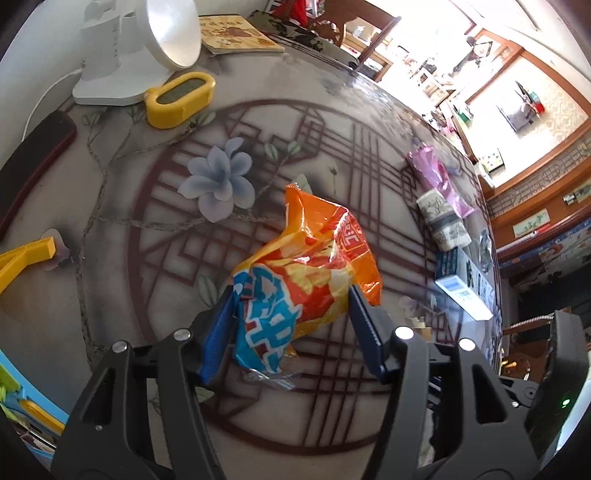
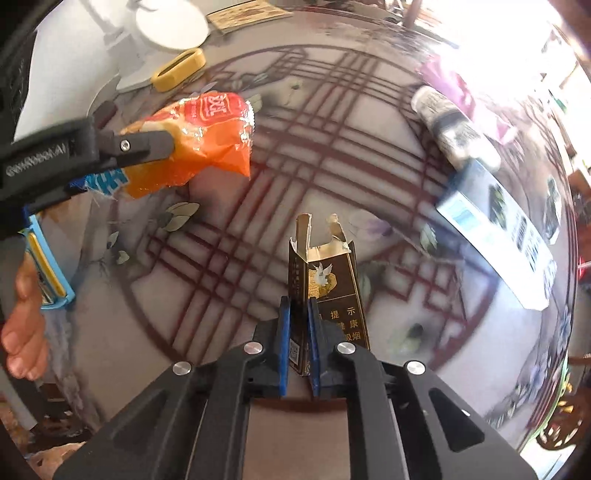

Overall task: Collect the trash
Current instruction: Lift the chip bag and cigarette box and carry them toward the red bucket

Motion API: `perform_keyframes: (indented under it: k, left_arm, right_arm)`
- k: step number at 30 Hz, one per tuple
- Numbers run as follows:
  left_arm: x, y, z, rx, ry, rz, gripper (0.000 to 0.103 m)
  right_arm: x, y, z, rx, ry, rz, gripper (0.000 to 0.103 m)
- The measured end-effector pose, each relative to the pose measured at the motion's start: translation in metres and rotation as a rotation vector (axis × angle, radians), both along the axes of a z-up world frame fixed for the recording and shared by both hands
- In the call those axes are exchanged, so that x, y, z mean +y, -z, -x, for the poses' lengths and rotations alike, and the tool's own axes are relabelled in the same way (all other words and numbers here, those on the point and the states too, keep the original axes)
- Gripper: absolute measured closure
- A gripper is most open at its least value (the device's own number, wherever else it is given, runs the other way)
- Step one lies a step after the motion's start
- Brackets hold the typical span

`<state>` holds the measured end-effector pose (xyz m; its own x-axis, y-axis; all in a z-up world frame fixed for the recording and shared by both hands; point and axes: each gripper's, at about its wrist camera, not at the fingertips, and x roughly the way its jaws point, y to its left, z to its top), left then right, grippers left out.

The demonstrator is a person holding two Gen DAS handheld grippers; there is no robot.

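While your left gripper (image 1: 291,314) sits above the table (image 1: 332,122), its blue fingers (image 1: 216,339) stand partly closed on either side of the orange snack bag (image 1: 310,266), pressing into the bag's blue-printed lower end. From the right wrist view, the same bag (image 2: 207,140) hangs clear of the table surface, with the left gripper (image 2: 147,144) clamped on it from the side; the bag is crumpled and its open top points away from the fingers.

Your right gripper (image 2: 297,332) has its fingers (image 2: 283,343) nearly closed on a dark brown cigarette pack (image 2: 328,280). The pack stands upright between them, gripped across its narrow edge, and its torn top flaps stick up. Whether the pack's bottom touches the table cannot be told from this view.

Other items on the table, left wrist view: a white desk lamp (image 1: 147,48) at the far left, with a yellow oval timer (image 1: 181,98) just beside its base, and a book (image 1: 236,35) behind them. A dark red case (image 1: 33,155) lies near the left edge. On the right side, a purple wrapper (image 1: 436,177), a patterned roll (image 1: 443,218) and a blue-and-white box (image 1: 461,284) lie in a line near the table edge, well apart from the bag. The right wrist view is blurred on that side.
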<state>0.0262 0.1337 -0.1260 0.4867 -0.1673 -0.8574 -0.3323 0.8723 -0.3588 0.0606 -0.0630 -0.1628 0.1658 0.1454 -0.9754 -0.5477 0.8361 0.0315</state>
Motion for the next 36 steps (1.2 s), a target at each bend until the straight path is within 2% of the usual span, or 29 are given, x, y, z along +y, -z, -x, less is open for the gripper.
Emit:
perform_keyframes:
  k: [4, 16, 27, 36]
  left_arm:
    - [-0.004, 0.002, 0.001, 0.008, 0.012, -0.020, 0.041]
    - [-0.008, -0.007, -0.004, -0.014, 0.035, -0.078, 0.039]
    - [-0.007, 0.004, -0.010, 0.015, 0.031, -0.047, 0.040]
    - [-0.019, -0.014, -0.005, -0.029, 0.054, -0.049, 0.041]
  right_arm:
    - [-0.012, -0.001, 0.008, 0.017, 0.044, 0.001, 0.094]
    - [-0.034, -0.009, 0.020, 0.018, 0.119, -0.036, 0.094]
    - [-0.041, -0.013, 0.021, 0.019, 0.153, -0.048, 0.094]
    - [-0.047, -0.023, 0.024, 0.000, 0.169, -0.072, 0.094]
